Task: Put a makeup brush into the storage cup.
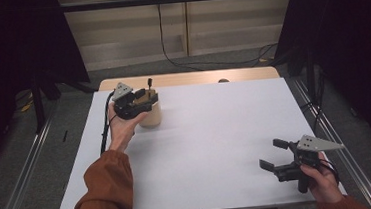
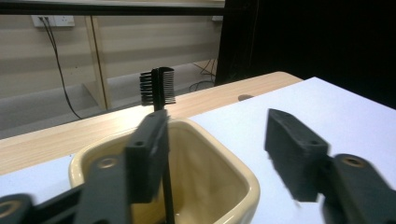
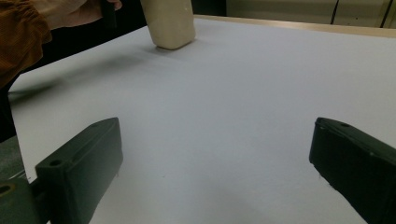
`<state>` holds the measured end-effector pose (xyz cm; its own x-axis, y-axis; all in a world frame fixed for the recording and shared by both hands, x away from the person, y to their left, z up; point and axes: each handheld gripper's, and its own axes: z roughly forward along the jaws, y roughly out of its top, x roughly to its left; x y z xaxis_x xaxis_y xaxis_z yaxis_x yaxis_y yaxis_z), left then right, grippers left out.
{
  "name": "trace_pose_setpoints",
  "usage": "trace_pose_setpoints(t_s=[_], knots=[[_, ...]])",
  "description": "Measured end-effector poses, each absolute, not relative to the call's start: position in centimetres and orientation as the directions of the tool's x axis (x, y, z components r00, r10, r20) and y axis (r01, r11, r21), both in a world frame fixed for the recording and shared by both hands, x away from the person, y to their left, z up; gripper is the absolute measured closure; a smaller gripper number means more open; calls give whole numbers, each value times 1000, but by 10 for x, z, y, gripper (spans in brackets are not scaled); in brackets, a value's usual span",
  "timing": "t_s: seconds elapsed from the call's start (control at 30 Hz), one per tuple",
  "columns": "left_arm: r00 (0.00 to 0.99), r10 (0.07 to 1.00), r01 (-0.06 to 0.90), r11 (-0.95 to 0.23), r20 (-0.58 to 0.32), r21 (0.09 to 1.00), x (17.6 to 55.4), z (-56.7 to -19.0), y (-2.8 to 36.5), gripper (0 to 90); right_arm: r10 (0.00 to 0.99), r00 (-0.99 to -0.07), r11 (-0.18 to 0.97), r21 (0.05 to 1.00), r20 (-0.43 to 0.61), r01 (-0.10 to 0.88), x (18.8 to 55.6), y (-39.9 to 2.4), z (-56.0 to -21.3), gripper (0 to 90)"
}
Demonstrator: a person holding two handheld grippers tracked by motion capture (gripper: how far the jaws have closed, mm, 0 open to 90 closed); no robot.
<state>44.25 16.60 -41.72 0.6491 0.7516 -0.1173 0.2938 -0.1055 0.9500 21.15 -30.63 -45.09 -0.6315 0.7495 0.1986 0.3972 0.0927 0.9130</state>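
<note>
Tool status, left (image 1: 140, 99): I have it positioned over the mouth of the cream ceramic cup (image 2: 224, 177), jaws spread wide and gripping nothing. In the left gripper view, one jaw sits inside the cup opening and the other hangs outside the rim. A black double-sided comb brush (image 2: 159, 86) stands upright in the cup, its thin handle running down beside the inner jaw; whether jaw and handle touch, I cannot tell.

Cup location: far-left area of the white worktop (image 1: 216, 132), near the wooden strip along the far edge.

Right tool (image 1: 277, 163): held low at the near-right corner of the worktop, jaws wide apart, empty, well apart from the cup.

Step in hand, as I judge it: either the brush is freshly placed or I am lining up to grip it. The next move calls for centring the handle between the jaws before closing, or a straight lift clear of the rim so the cup is not tipped.

Markings: no brand, label or legible writing shows on the cup, brush or worktop.
</note>
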Motion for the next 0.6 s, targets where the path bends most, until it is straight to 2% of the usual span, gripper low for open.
trace_pose_setpoints(t_s=[0.13,0.2,0.4,0.6], knots=[[648,753,297,-109,-116,948,442,-415,166,254,749,-632,95,912,199,399,212,-306,-451,21],[645,760,287,-144,-80,947,442,-414,166,208,751,-630,92,913,199,398,211,-306,-451,22],[638,760,315,-115,-121,942,439,-411,164,64,751,-630,91,915,196,393,210,-306,-450,21],[675,728,287,-112,-118,951,433,-405,162,17,749,-632,89,916,197,391,211,-306,-450,21]])
